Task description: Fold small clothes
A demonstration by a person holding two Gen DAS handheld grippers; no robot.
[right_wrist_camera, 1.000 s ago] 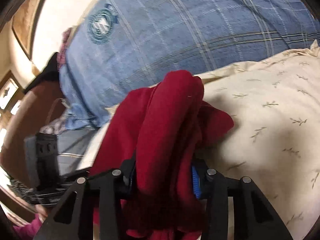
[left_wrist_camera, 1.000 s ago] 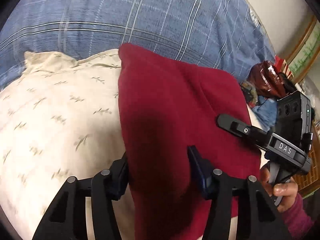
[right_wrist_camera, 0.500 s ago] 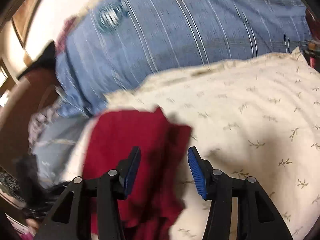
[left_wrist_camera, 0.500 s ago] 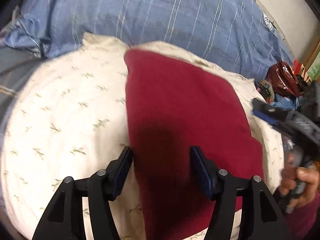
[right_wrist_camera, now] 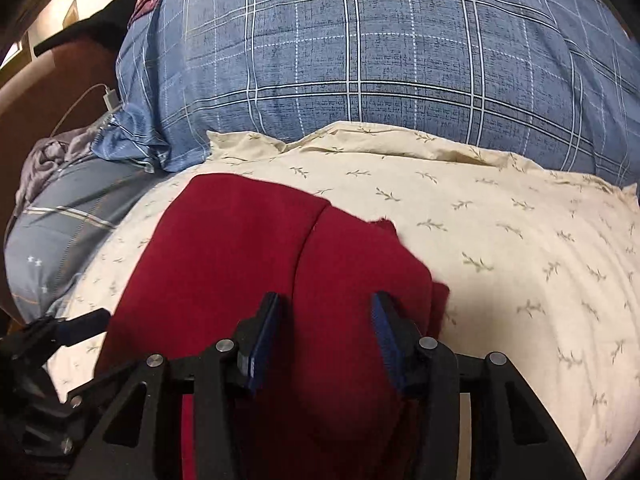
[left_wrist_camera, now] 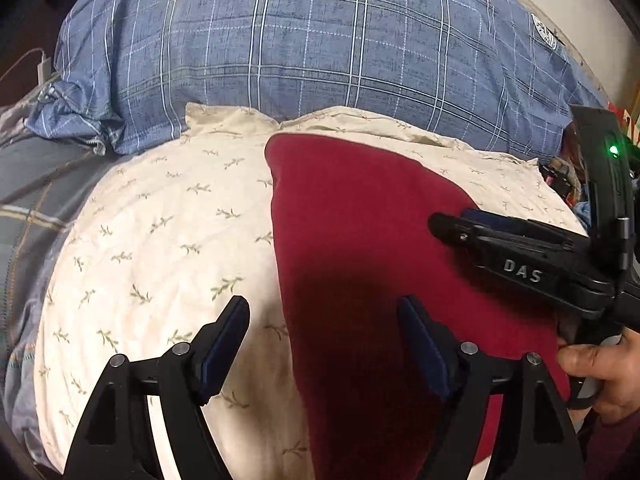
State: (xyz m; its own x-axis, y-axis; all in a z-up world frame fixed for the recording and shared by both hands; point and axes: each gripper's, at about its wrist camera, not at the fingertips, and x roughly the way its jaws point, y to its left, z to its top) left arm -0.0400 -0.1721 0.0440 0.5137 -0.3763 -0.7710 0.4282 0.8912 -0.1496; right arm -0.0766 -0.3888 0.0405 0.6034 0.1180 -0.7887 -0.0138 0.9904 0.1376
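Observation:
A dark red garment (left_wrist_camera: 360,240) lies folded flat on a cream leaf-print pillow (left_wrist_camera: 160,240). My left gripper (left_wrist_camera: 324,344) is open above the garment's near left edge and holds nothing. My right gripper (right_wrist_camera: 326,336) is open above the garment (right_wrist_camera: 248,248) near its right side, also empty. It shows in the left wrist view (left_wrist_camera: 448,226) over the garment's right part. In the right wrist view a fold line runs down the garment's middle, and a small flap sticks out at its right edge.
A big blue plaid pillow (left_wrist_camera: 320,48) stands behind the cream pillow. A grey-blue bedsheet (right_wrist_camera: 60,220) lies to the left, with a white charger and cable (right_wrist_camera: 110,98) at the far left. Cluttered items (left_wrist_camera: 560,176) sit at the right edge.
Both grippers let go of the red garment and opened. The garment went from bunched and held up to lying flat on the pillow. Both grippers drew back a little.

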